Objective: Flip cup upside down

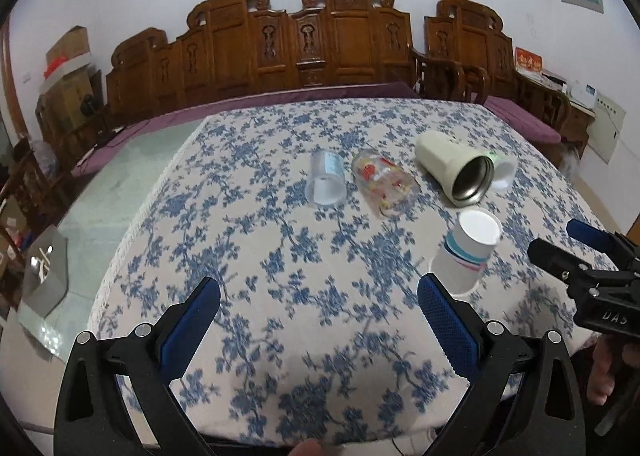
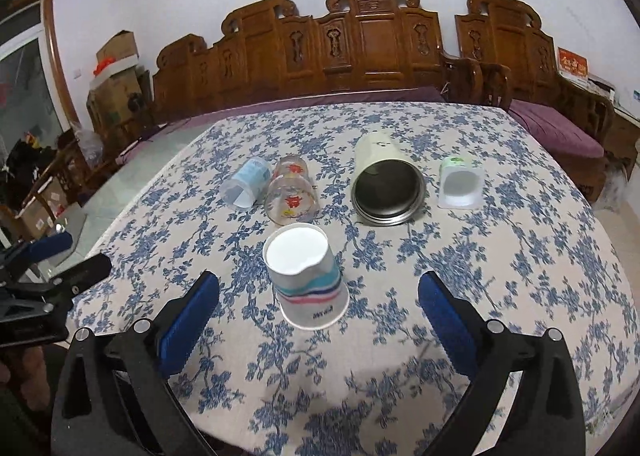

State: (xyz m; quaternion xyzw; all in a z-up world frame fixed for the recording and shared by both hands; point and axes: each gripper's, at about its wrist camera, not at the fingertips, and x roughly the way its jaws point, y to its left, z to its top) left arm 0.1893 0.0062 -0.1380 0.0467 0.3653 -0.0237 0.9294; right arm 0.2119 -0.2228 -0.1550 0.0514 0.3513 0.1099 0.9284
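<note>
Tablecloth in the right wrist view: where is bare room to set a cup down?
Free: the near strip between the upside-down striped paper cup and the table's near edge, plus the right side beyond the small white plastic cup. Crowded: the middle row, clear glass to cream steel tumbler.

Lighting: even, soft indoor, slightly dim; faint shadows under cups. Quality: strong fisheye bend w/ black corners, mild motion blur on table (image 1: 280, 256) cloth, no glare.
</note>
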